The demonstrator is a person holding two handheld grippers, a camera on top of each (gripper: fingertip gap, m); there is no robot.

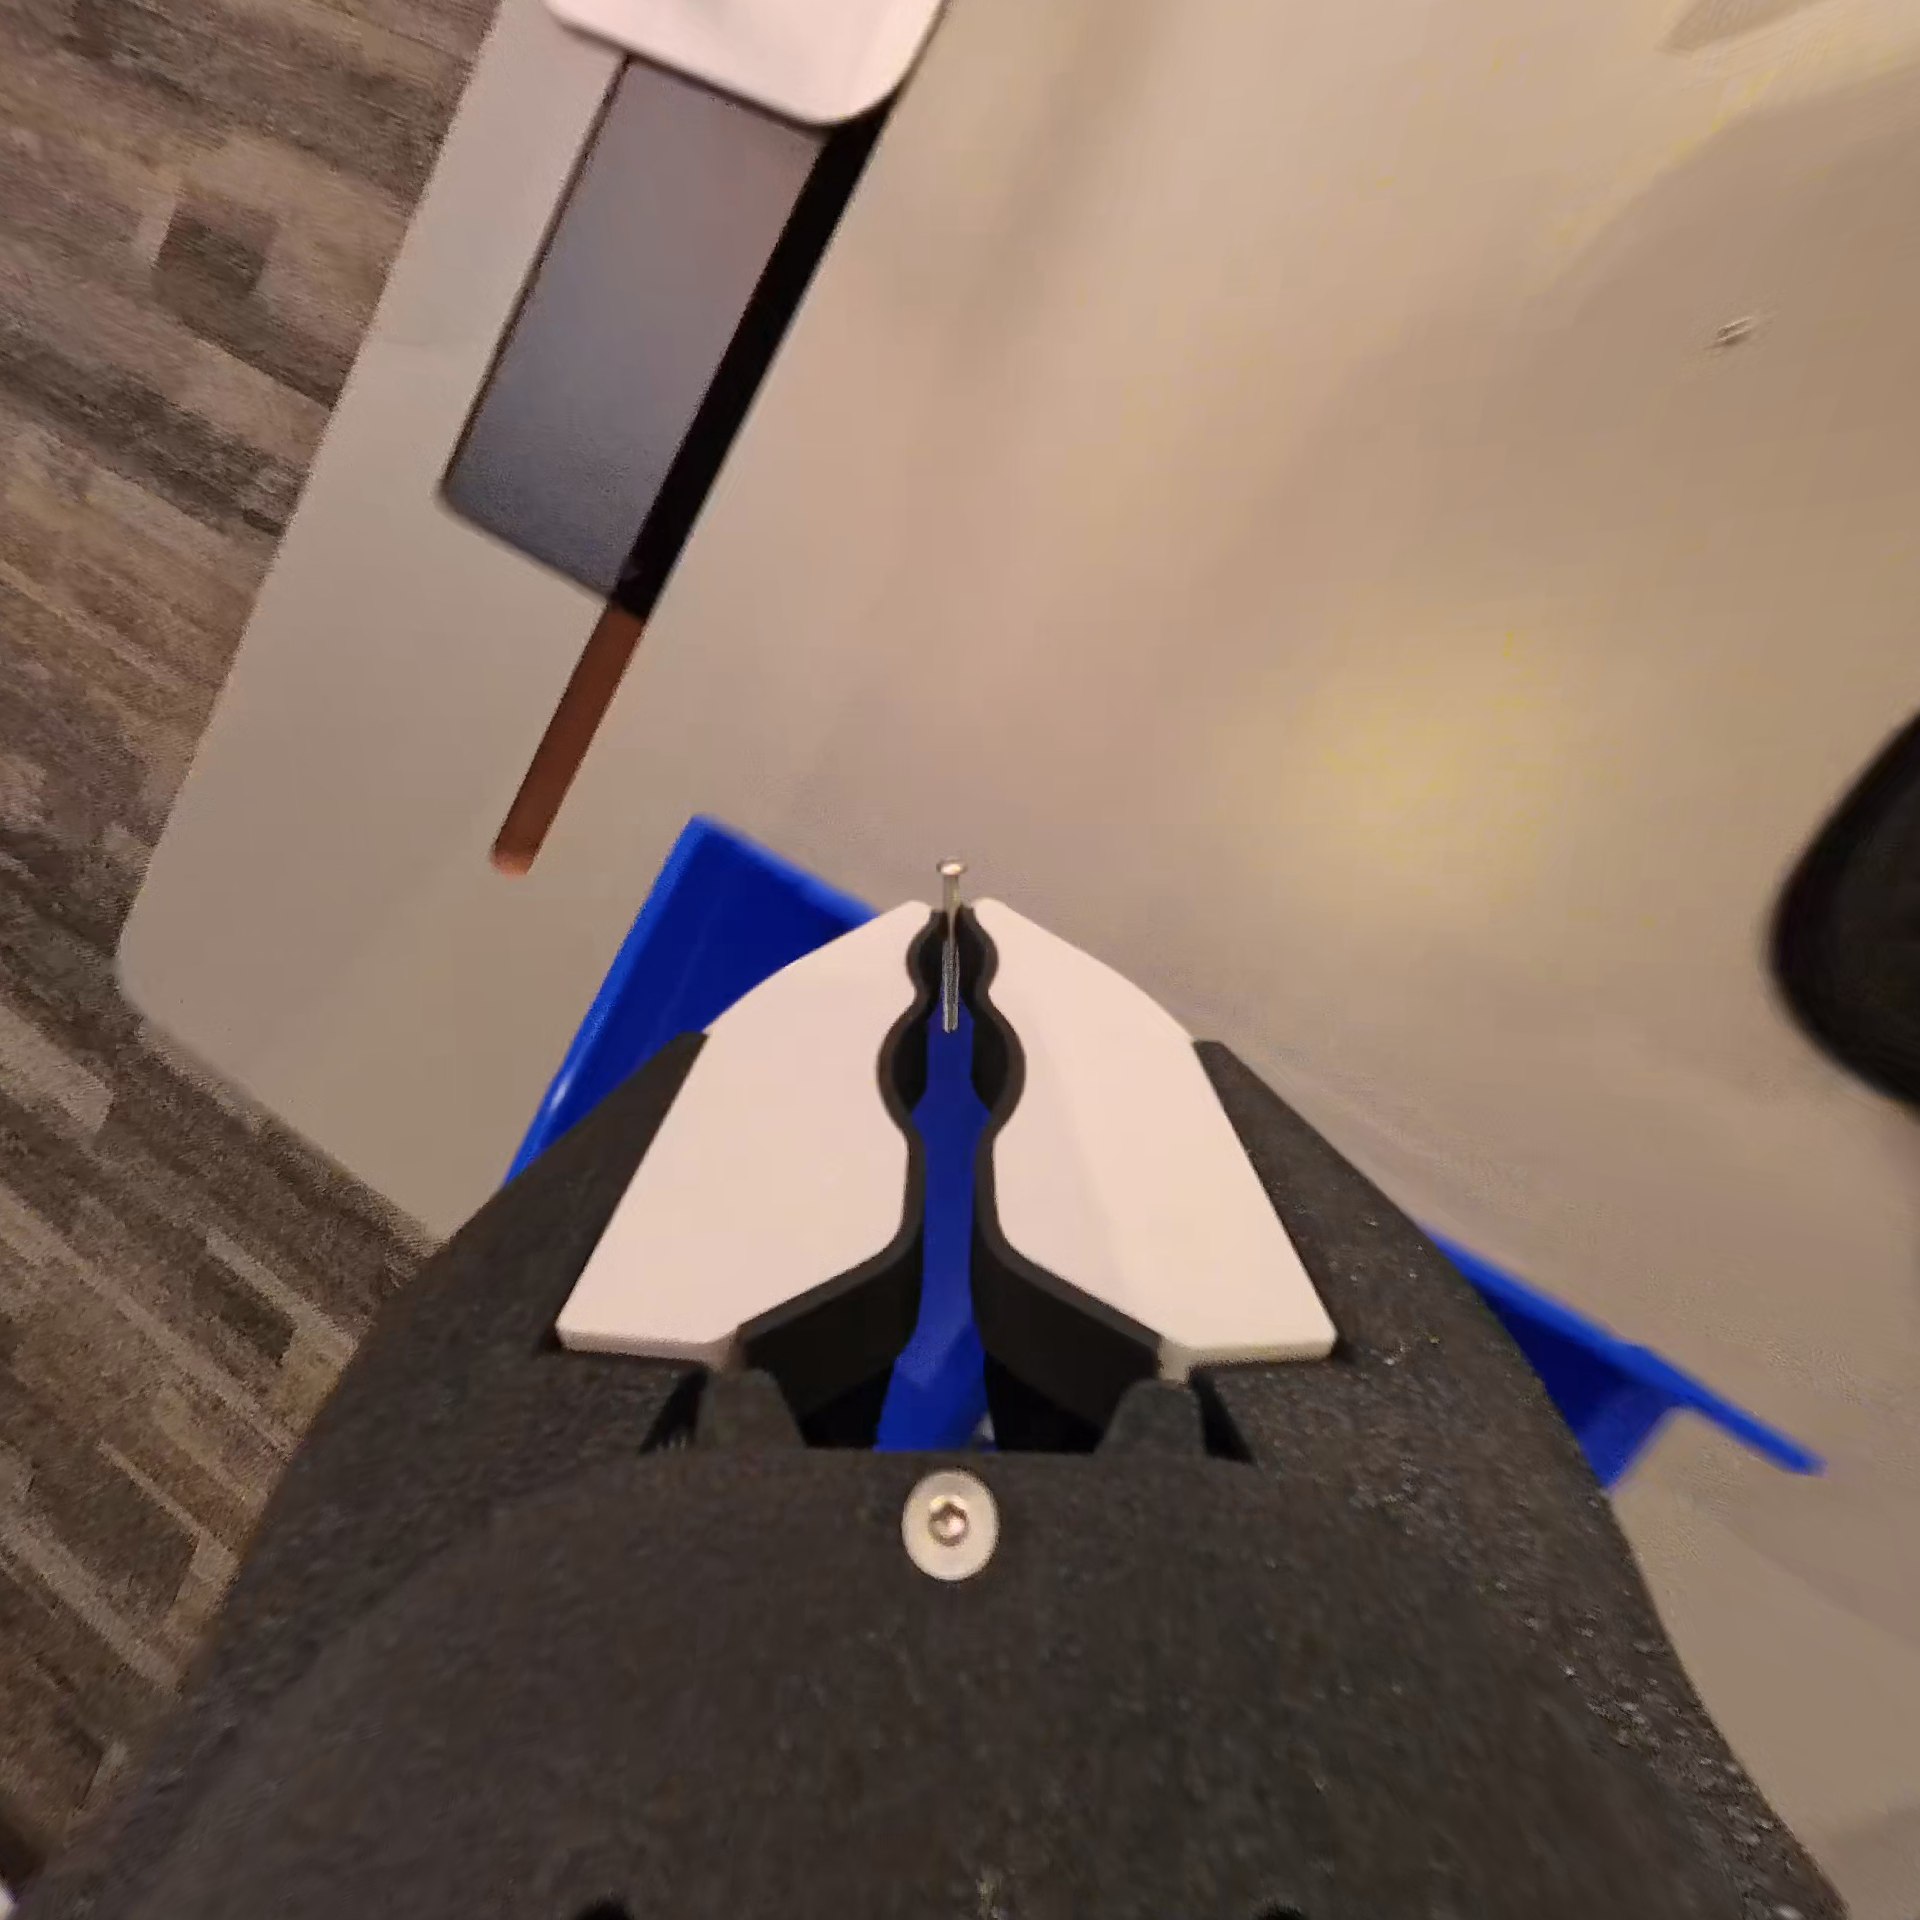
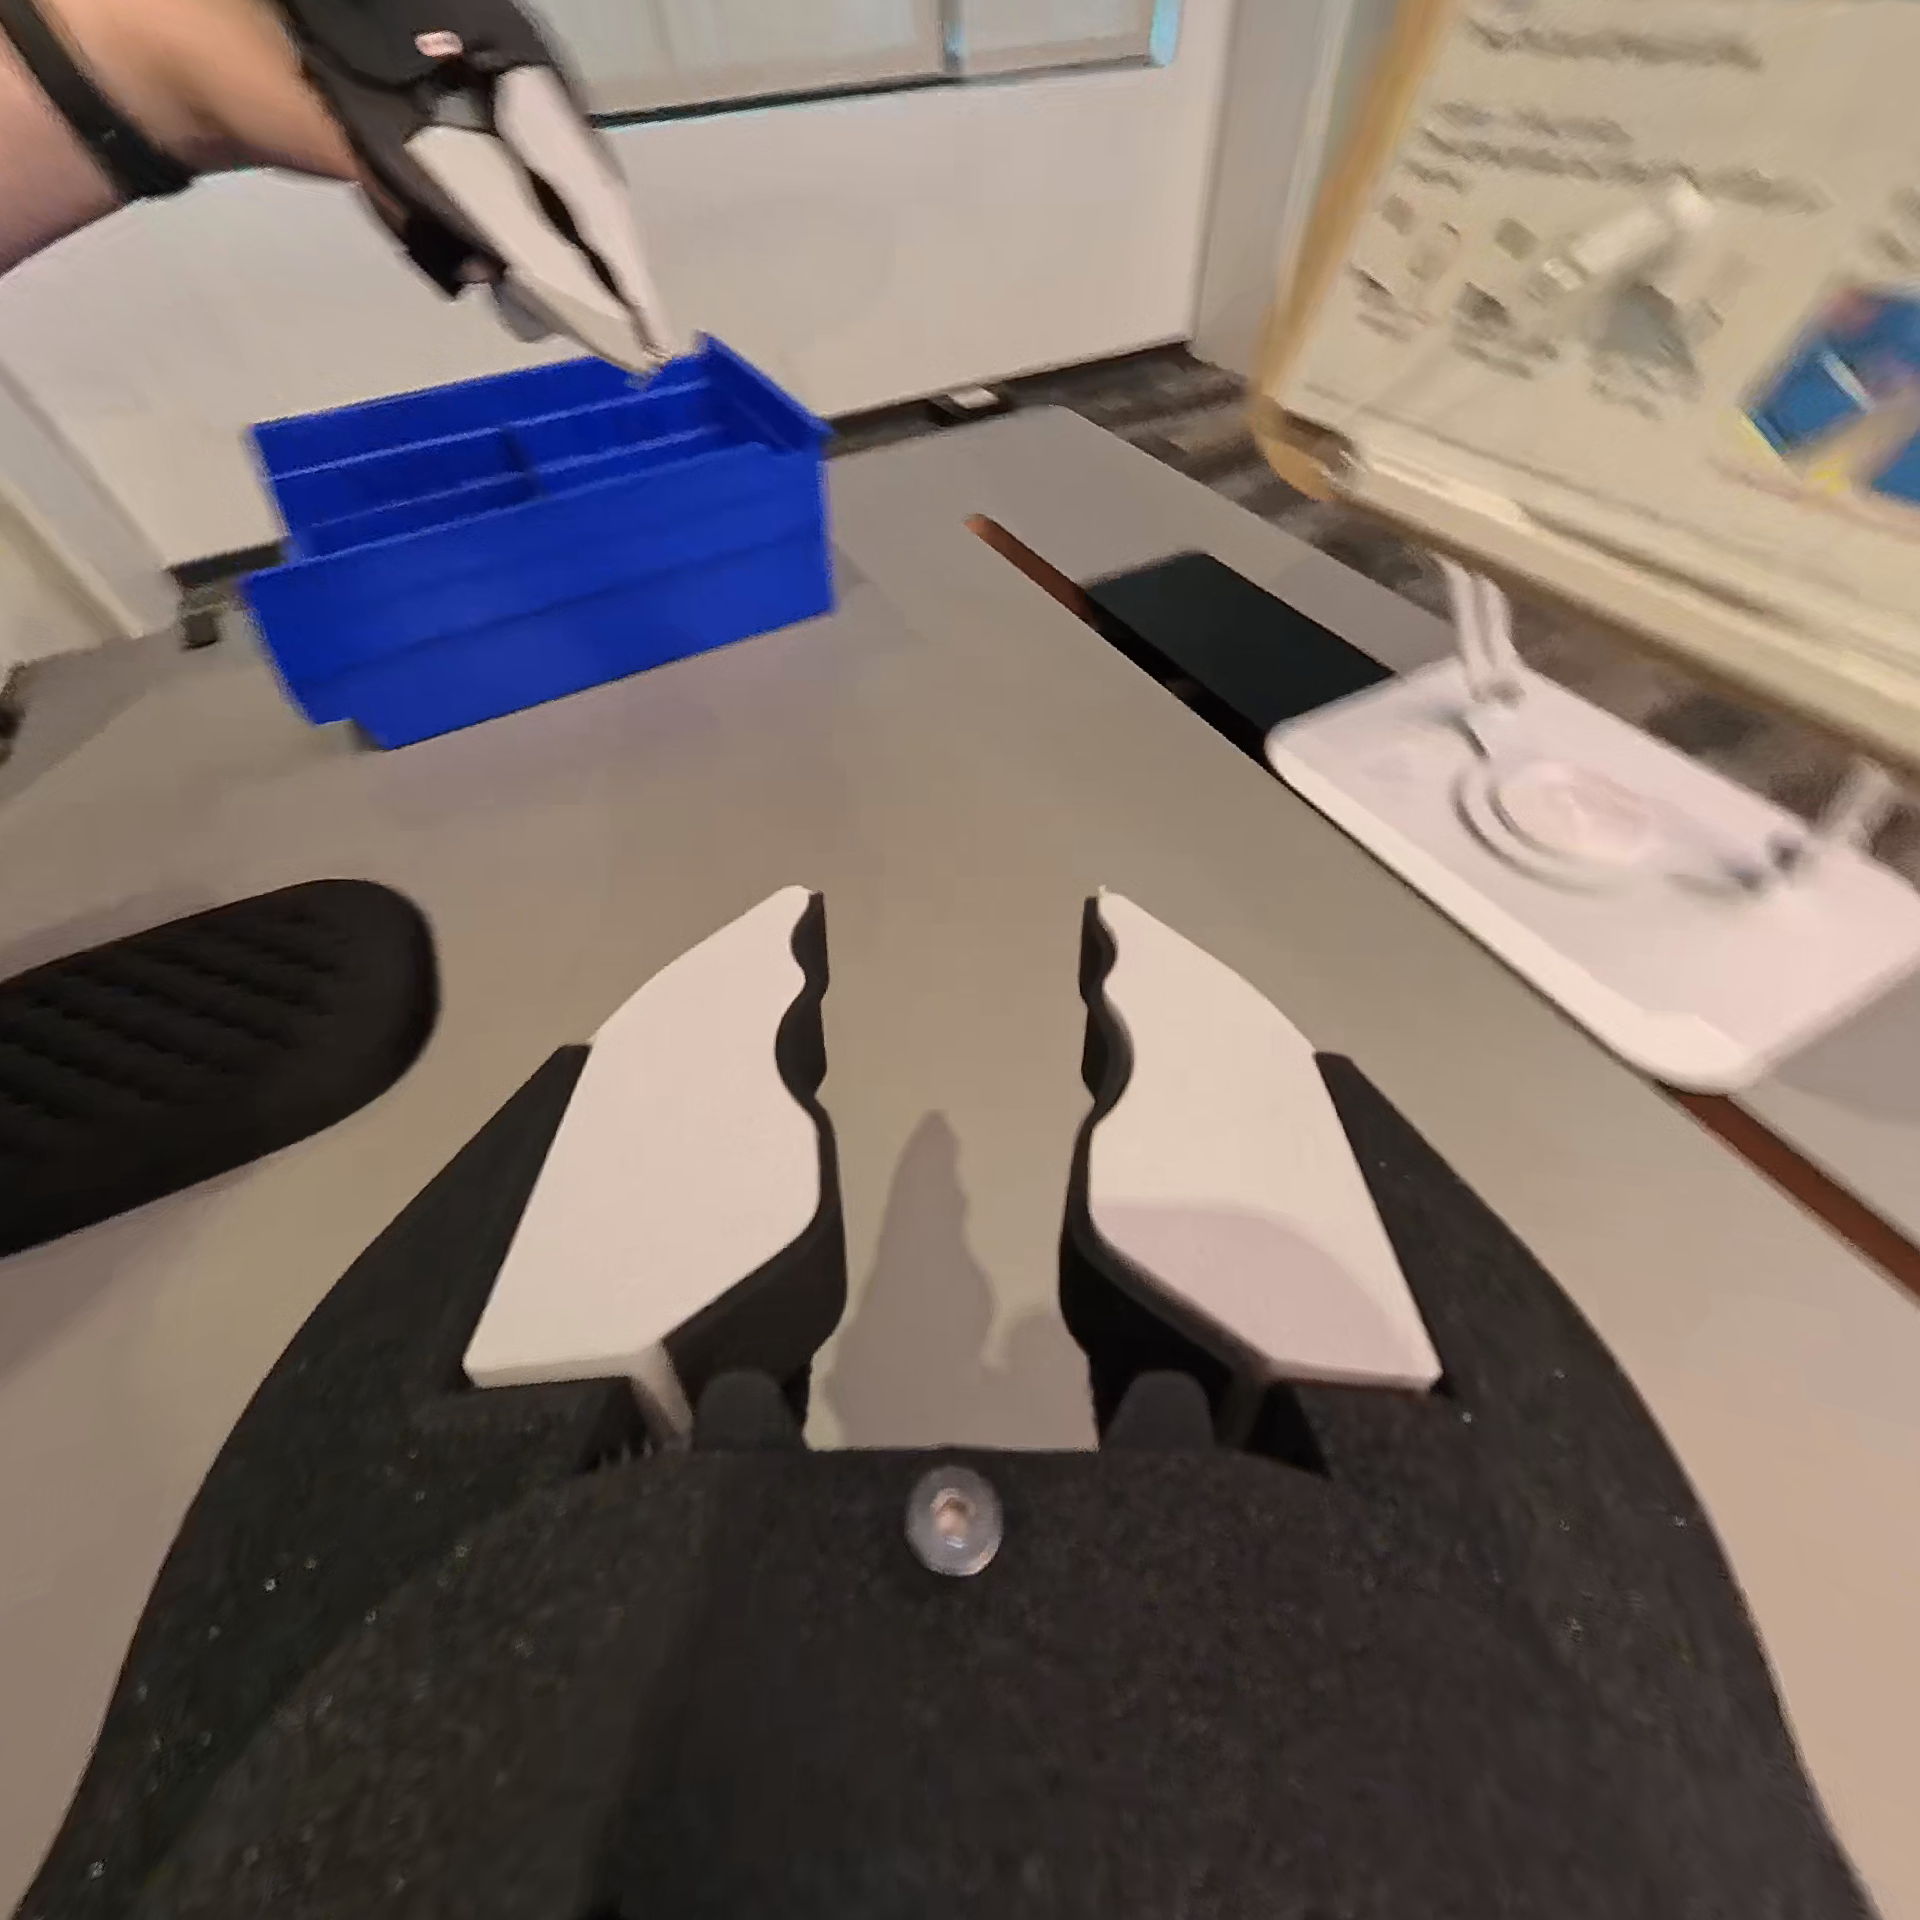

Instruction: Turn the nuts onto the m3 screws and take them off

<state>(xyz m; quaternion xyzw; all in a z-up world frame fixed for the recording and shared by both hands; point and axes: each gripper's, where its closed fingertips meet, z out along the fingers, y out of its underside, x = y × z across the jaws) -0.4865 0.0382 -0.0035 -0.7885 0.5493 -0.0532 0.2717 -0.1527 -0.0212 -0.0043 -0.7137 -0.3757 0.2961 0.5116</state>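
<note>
Right wrist view, nearest first: the right gripper (image 2: 954, 914) hangs just above the grey bench (image 2: 935, 748), white fingers (image 2: 675, 1143) spread well apart with nothing between them, only their shadow on the bare top below. To the near left, a black mesh chair part (image 2: 187, 1039) pokes in over the bench edge. On the right sits a white tray (image 2: 1621, 935) with a clear glass piece in it, blurred; beyond that, a black pad (image 2: 1236, 639) lies beside a brown slot (image 2: 1029, 571) in the bench. Farther left stands the blue bin (image 2: 540, 613), divided into compartments, and right over its far right corner hovers the left gripper (image 2: 649, 348), held by a bare forearm (image 2: 62, 156). At the far right leans a wood-framed board (image 2: 1621, 270) covered in sheets; white wall and a door close off the room behind.

Over to the left wrist view: the left gripper (image 1: 951, 914) has its fingers pressed together, clamped on an m3 screw (image 1: 950, 935). The screw's long axis runs straight along the fingers, head pointing forward past the tips, threaded end back in the gap. The blue bin (image 1: 707, 935) lies directly beneath, bench beyond, with the black pad (image 1: 623, 332) and brown slot (image 1: 566, 748) at the far left. Patterned grey carpet (image 1: 135, 520) shows past the bench edge. Whether a nut sits on the screw, I cannot tell.
</note>
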